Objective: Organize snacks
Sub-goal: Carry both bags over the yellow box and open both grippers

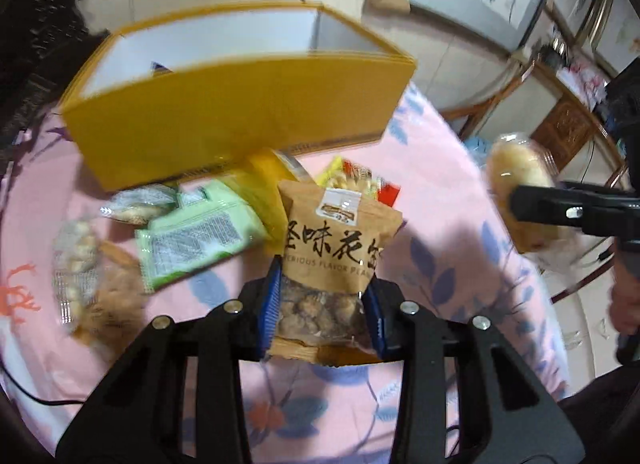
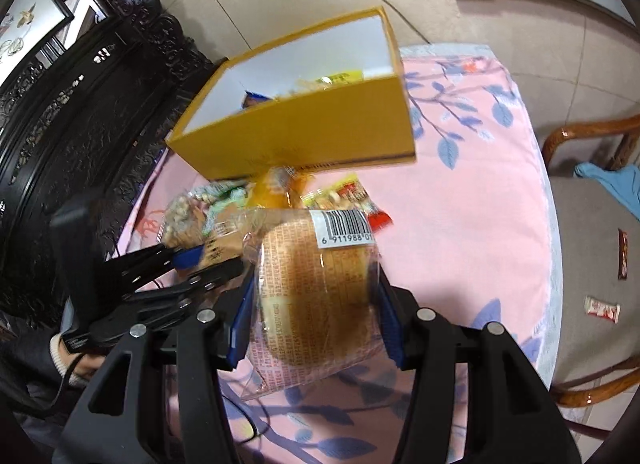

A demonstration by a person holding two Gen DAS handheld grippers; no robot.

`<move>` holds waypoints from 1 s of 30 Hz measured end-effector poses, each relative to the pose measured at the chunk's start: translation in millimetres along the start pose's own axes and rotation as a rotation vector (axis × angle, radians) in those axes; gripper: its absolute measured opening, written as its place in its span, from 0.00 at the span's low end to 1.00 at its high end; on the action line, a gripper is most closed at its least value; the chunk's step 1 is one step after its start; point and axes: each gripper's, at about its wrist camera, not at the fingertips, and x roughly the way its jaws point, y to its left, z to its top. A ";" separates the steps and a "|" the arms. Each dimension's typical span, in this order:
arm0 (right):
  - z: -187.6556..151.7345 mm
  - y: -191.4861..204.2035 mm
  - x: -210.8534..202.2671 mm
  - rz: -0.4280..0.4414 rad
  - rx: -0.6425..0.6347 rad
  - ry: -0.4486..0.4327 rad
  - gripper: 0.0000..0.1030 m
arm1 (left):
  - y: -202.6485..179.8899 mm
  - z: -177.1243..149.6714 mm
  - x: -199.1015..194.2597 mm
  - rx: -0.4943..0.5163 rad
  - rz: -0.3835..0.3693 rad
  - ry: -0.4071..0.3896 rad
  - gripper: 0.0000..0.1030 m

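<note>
One yellow box (image 1: 224, 136); one brown peanut bag (image 1: 332, 248); one wrapped bun (image 2: 316, 288); two loose packets on the far-right chair seat (image 2: 600, 284).

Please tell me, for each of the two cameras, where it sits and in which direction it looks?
Left wrist: on the left gripper, angled down at its peanut bag; the right gripper shows at the right edge.
Right wrist: on the right gripper, angled down at its wrapped bun; the left gripper and a sleeve show.
Shared: yellow box, pink cloth.

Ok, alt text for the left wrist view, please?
The left tongs grip a brown peanut bag over a pink floral cloth. Behind it lie loose snack packets and a yellow box; at right, the other tongs hold a wrapped bun.
</note>
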 end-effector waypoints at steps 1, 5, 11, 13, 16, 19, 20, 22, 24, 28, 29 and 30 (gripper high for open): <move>4.4 5.3 -0.7 0.004 -0.011 -0.008 0.52 | 1.3 3.8 -8.7 -0.008 0.005 -0.019 0.36; 23.5 24.0 -3.7 0.011 -0.068 -0.044 0.52 | 17.2 25.7 -55.3 -0.058 0.057 -0.137 0.36; 62.7 44.5 -14.5 0.021 -0.124 -0.149 0.52 | 40.6 71.3 -103.0 -0.104 0.127 -0.285 0.36; 75.9 49.8 -18.2 0.021 -0.143 -0.187 0.52 | 48.7 83.4 -116.8 -0.110 0.143 -0.319 0.36; 97.4 56.5 -22.6 0.014 -0.170 -0.239 0.52 | 55.0 105.9 -124.5 -0.120 0.173 -0.362 0.36; 117.9 62.0 -27.2 0.005 -0.192 -0.294 0.52 | 58.6 124.8 -126.2 -0.131 0.182 -0.396 0.36; 122.8 63.0 -27.7 0.001 -0.199 -0.308 0.52 | 58.4 129.8 -124.1 -0.131 0.182 -0.402 0.36; 133.1 64.9 -27.8 -0.007 -0.206 -0.335 0.52 | 57.7 139.4 -122.6 -0.126 0.182 -0.419 0.36; 141.7 66.5 -27.2 -0.012 -0.212 -0.352 0.52 | 57.6 149.7 -121.4 -0.123 0.182 -0.434 0.36; 154.6 69.9 -20.7 -0.028 -0.231 -0.379 0.52 | 59.4 164.9 -116.3 -0.108 0.188 -0.453 0.36; 157.9 70.0 -18.6 -0.030 -0.233 -0.389 0.52 | 61.4 169.9 -113.4 -0.106 0.194 -0.454 0.36; 159.7 70.7 -17.1 -0.033 -0.235 -0.396 0.52 | 63.3 174.1 -110.7 -0.106 0.198 -0.457 0.36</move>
